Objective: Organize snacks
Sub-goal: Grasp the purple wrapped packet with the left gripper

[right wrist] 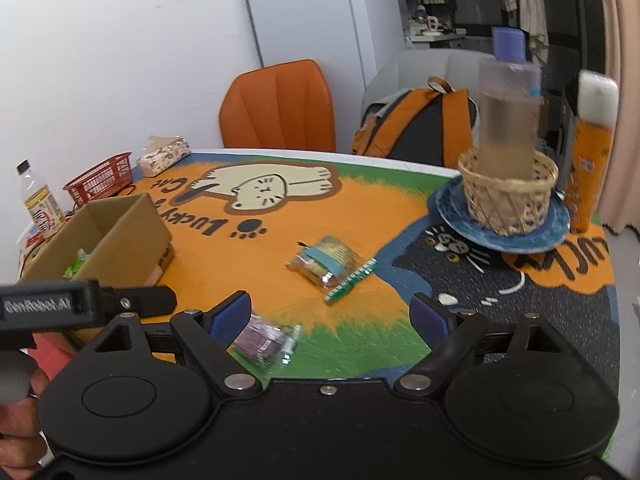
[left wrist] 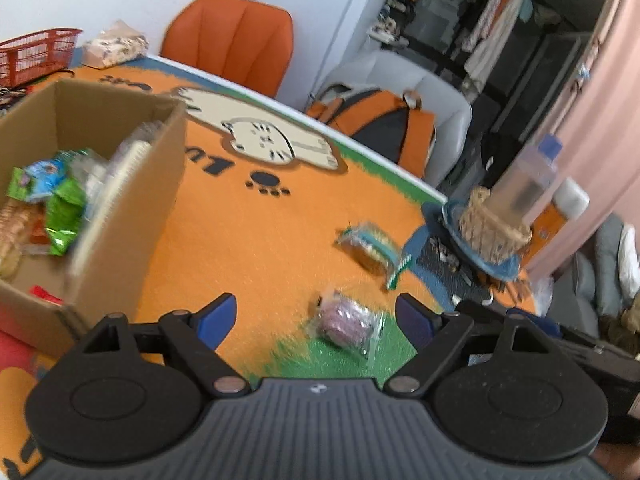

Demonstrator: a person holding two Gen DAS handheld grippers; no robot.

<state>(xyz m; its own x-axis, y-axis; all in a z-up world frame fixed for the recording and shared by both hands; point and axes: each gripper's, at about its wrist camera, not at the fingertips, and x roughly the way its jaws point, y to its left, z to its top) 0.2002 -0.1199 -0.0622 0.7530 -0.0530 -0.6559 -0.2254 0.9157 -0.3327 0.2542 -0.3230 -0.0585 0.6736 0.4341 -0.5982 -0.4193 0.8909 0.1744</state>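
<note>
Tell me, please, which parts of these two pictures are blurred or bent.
Left wrist view: the brown cardboard box and pink wrapped snack are smeared by motion. Right wrist view: the tall clear bottle is blurred; the white door edge bends from the fisheye.

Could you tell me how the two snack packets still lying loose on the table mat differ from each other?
The purple packet holds purplish contents; the teal-banded packet holds tan biscuits with a green sealed edge. The purple packet lies nearest the grippers, partly on the mat's green patch; the teal-banded one lies farther out, on orange. Both are clear-wrapped and outside the cardboard box.
</note>
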